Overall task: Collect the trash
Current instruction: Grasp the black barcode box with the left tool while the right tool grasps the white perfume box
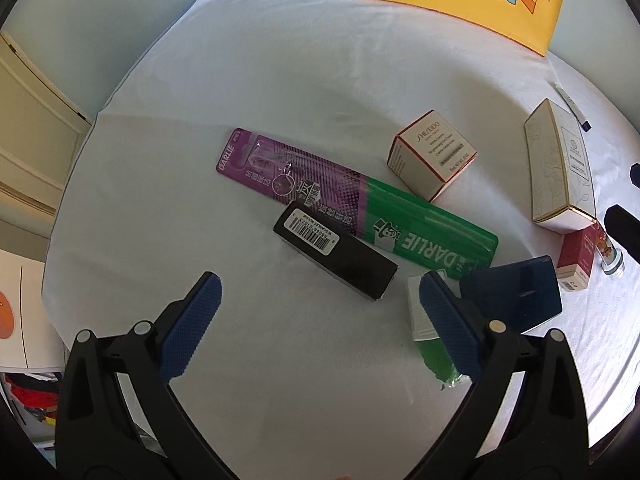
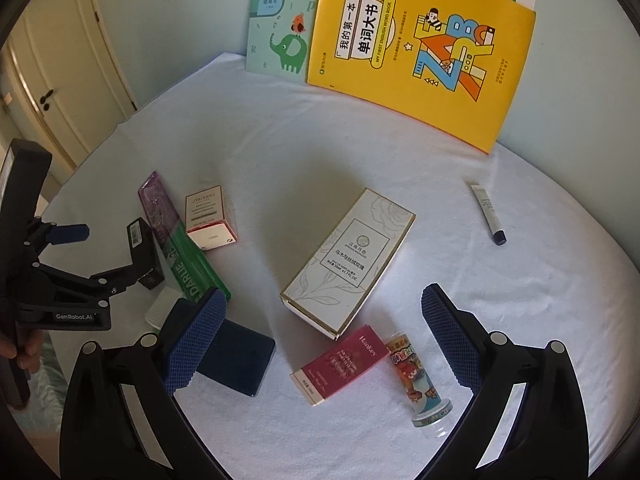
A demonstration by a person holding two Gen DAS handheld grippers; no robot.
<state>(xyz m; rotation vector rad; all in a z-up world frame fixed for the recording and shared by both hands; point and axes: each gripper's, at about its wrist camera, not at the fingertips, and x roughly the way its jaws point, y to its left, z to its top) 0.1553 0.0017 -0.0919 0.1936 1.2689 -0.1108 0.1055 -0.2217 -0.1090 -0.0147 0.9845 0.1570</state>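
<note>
My left gripper (image 1: pixel 320 286) is open and empty, hovering just in front of a black barcode box (image 1: pixel 334 257) that lies against a long purple and green Darlie toothbrush pack (image 1: pixel 356 204). A green and white wrapper (image 1: pixel 430 340) lies under its right finger, beside a dark blue box (image 1: pixel 516 292). My right gripper (image 2: pixel 322 300) is open and empty above a red Hankey box (image 2: pixel 340 364), a small cartoon bottle (image 2: pixel 418 380) and a tall white perfume box (image 2: pixel 348 260). The left gripper (image 2: pixel 68 258) shows at the left in the right wrist view.
A Shiseido box (image 1: pixel 434 154) (image 2: pixel 210 218) sits behind the toothbrush pack. A white tube (image 2: pixel 488 214) lies at the right. A yellow word book (image 2: pixel 420 52) and a green book (image 2: pixel 280 24) lean on the back wall. The white tablecloth (image 2: pixel 280 152) drops off at the left.
</note>
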